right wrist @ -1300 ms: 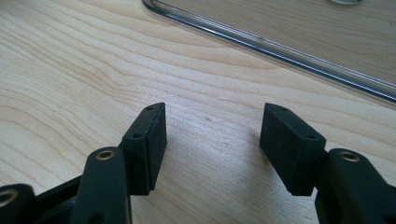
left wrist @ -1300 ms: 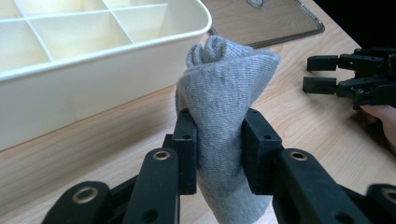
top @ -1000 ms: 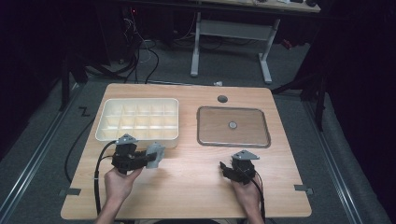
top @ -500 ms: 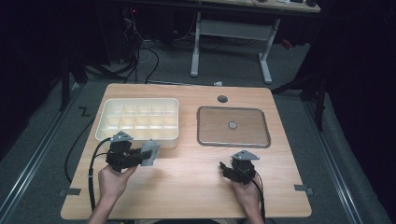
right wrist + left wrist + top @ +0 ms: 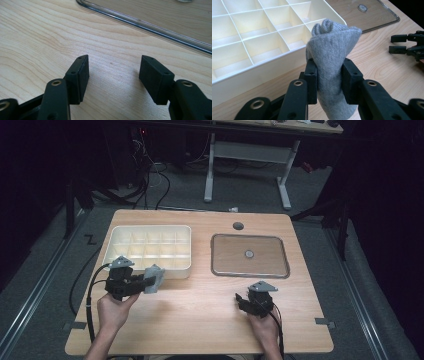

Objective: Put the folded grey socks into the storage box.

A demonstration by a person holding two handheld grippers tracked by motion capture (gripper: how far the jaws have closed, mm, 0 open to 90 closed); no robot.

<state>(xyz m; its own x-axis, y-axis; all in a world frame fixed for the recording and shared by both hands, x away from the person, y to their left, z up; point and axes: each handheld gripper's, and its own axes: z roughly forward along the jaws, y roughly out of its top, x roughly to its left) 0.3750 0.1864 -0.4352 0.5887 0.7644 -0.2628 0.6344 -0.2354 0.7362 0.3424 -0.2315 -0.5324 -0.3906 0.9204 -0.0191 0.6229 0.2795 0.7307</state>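
Note:
My left gripper (image 5: 148, 283) is shut on a rolled grey sock (image 5: 155, 277), held just off the table at the front edge of the cream compartment tray (image 5: 150, 234). In the left gripper view the sock (image 5: 332, 42) bulges up between the two black pads (image 5: 311, 75), with the tray's (image 5: 249, 37) empty cells beside it. My right gripper (image 5: 240, 300) rests low over bare wood at the front right. Its jaws are open with nothing between them (image 5: 113, 75).
A clear rectangular lid (image 5: 250, 255) with a small round knob lies flat to the right of the tray; its rim (image 5: 150, 25) runs just beyond my right jaws. A round cable hole (image 5: 238, 226) sits near the table's far edge. Cables trail from both grippers.
My left gripper has carried the sock a little to the left and slightly up, staying by the tray's front edge. The right gripper has not moved.

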